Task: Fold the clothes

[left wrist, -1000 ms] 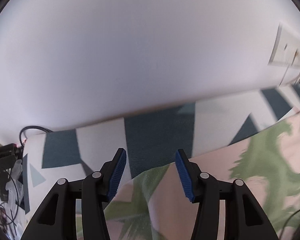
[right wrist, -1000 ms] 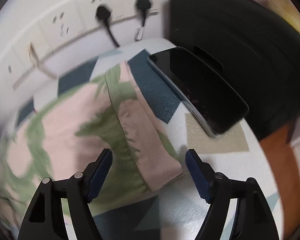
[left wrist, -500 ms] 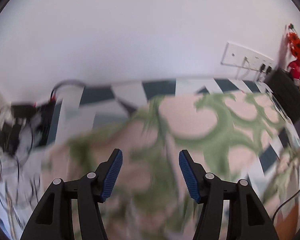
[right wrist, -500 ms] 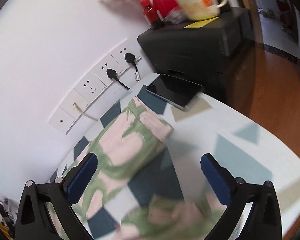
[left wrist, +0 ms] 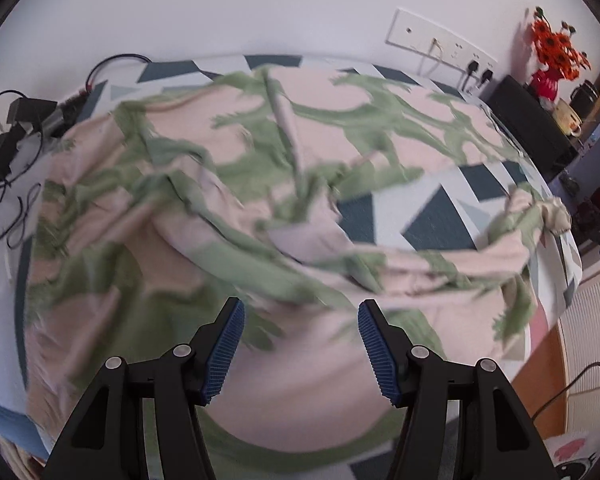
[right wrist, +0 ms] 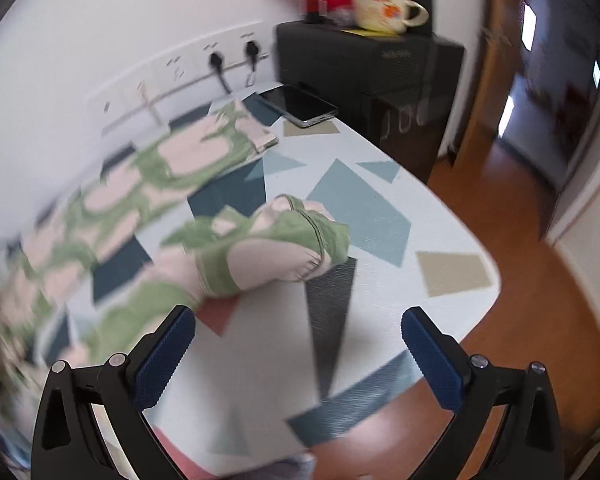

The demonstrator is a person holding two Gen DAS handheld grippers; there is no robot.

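I see my left gripper (left wrist: 300, 344) half open, holding nothing | my right gripper (right wrist: 298, 354) wide, empty | pink-green garment (left wrist: 228, 208) rumpled over the table (right wrist: 380, 216), sleeve near its right edge

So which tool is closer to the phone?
Right. The right tool faces the phone across the table's end; the left tool hangs over the crumpled cloth, phone unseen.

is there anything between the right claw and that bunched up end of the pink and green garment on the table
Nothing visible. The right claw is open and empty above bare patterned tablecloth, and the bunched end of the garment lies just ahead of it. The phone sits well beyond, near the wall.
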